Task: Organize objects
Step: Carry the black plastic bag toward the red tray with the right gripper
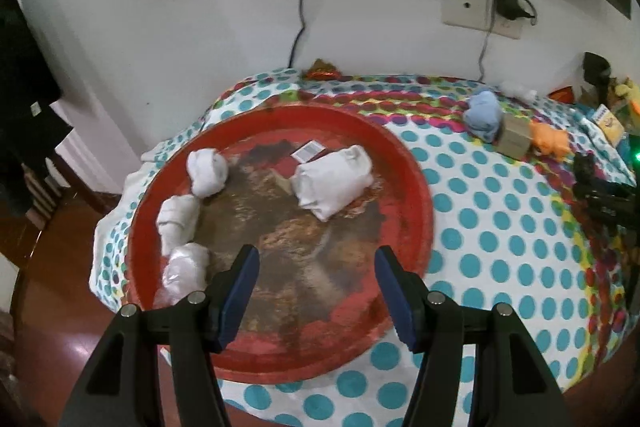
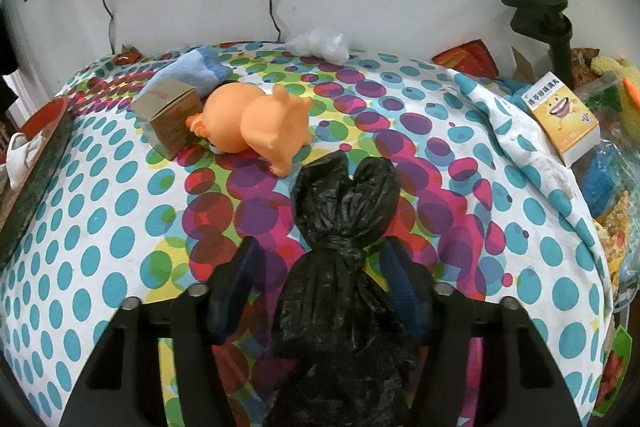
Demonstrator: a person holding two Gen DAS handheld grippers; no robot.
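Note:
In the left wrist view a round red tray (image 1: 416, 195) lies on the dotted tablecloth (image 1: 500, 247). It holds a large white rolled bundle (image 1: 334, 179) and three smaller white bundles along its left side (image 1: 206, 171). My left gripper (image 1: 316, 255) hovers open over the tray's near half with nothing between its fingers. In the right wrist view a knotted black plastic bag (image 2: 344, 195) lies between the fingers of my right gripper (image 2: 320, 245). Cloth shows between the left finger and the bag, so the pads do not press it.
Beyond the bag lie an orange toy pig (image 2: 256, 123), a small cardboard box (image 2: 170, 115), a blue cloth (image 2: 200, 69) and a white plastic wad (image 2: 320, 45). A yellow medicine box (image 2: 564, 115), a black clamp stand (image 2: 540, 11) and clutter fill the right edge.

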